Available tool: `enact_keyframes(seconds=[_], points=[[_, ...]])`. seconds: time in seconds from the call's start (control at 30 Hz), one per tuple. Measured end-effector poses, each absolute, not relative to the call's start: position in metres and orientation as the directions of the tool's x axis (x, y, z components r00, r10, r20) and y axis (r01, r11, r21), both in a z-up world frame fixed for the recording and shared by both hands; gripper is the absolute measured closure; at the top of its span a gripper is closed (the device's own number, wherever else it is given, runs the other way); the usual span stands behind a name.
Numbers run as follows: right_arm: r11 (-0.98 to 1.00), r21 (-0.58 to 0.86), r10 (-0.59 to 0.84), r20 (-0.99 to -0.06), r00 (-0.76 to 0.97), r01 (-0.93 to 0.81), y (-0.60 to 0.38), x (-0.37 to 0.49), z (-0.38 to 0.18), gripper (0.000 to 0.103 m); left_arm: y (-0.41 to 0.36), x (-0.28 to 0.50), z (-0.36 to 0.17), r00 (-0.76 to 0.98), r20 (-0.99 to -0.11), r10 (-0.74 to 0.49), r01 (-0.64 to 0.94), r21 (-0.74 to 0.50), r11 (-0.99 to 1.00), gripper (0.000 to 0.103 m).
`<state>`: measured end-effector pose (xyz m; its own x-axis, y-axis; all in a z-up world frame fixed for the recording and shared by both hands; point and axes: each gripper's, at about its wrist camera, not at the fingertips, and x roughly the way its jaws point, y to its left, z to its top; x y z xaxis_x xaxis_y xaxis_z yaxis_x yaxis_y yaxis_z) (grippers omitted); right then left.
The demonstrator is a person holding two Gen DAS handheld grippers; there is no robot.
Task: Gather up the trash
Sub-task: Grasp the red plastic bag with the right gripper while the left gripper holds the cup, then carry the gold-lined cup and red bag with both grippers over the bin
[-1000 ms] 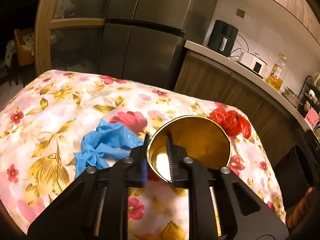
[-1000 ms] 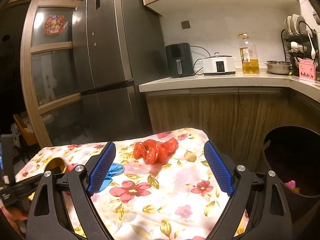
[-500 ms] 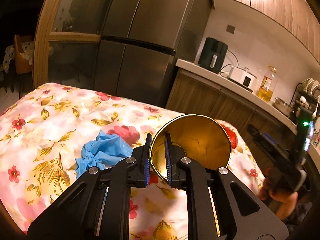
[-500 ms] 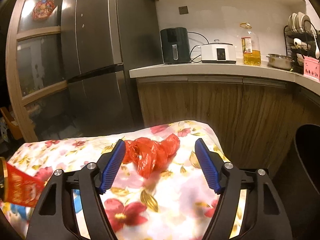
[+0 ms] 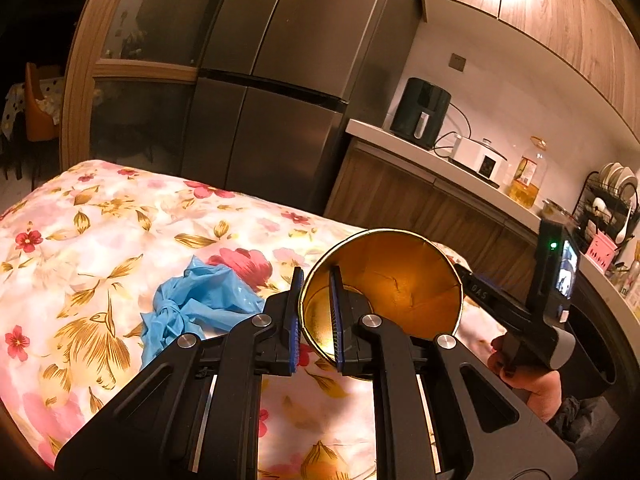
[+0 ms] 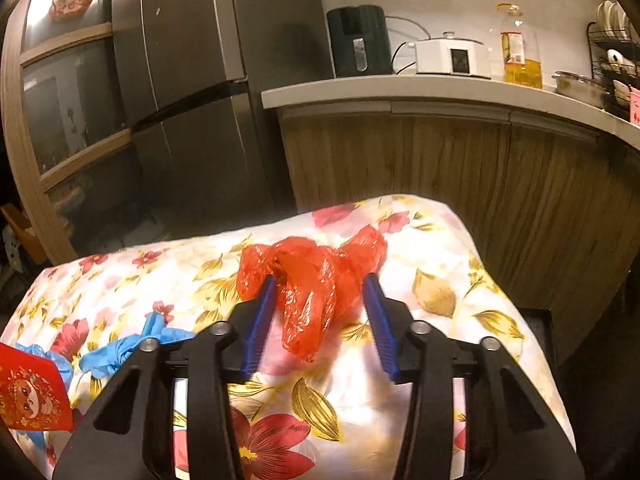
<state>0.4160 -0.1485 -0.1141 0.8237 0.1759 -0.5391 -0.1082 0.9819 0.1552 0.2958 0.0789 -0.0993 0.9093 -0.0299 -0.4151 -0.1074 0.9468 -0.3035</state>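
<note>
My left gripper (image 5: pixel 316 316) is shut on the rim of a round can (image 5: pixel 384 292) with a gold inside, held tilted above the floral tablecloth (image 5: pixel 120 232); its red printed outside shows in the right wrist view (image 6: pixel 30 396). A crumpled blue plastic bag (image 5: pixel 192 308) lies on the cloth left of the can, and also shows in the right wrist view (image 6: pixel 120 348). My right gripper (image 6: pixel 320 316) is open, its fingers on either side of a crumpled red plastic bag (image 6: pixel 312 280) near the table's far right end. The can hides the red bag in the left wrist view.
A steel fridge (image 6: pixel 180 80) stands behind the table. A counter (image 6: pixel 420 88) holds an air fryer (image 6: pixel 360 40), a white cooker (image 6: pixel 452 56) and an oil bottle (image 6: pixel 518 52). A dark bin (image 5: pixel 592 340) stands right of the table.
My right gripper has moved forward to the red bag and narrowed so its fingers now flank it. My left gripper has lifted the can a little and kept hold of it.
</note>
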Motion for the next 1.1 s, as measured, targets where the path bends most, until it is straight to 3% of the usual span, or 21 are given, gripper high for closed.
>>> enact_keyframes(seconds=[0.07,0.2,1.1], points=[[0.980,0.161,0.187,-0.548,0.816,-0.117,-0.148,0.418,-0.116,0.083,0.079,0.295,-0.099,0.910,-0.413,-0.029,-0.107,-0.303,0.947,0.091],[0.974,0.188,0.210,-0.539,0.816,-0.127,-0.152,0.417,-0.114,0.094,0.079,0.295,-0.100,0.909,-0.416,-0.030,-0.107,-0.302,0.947,0.091],[0.961,0.173,0.261,-0.323,0.910,-0.214,-0.205,0.258,-0.032,0.098,0.026,0.264,-0.065,0.920,-0.386,-0.065,-0.032,-0.239,0.970,0.091]])
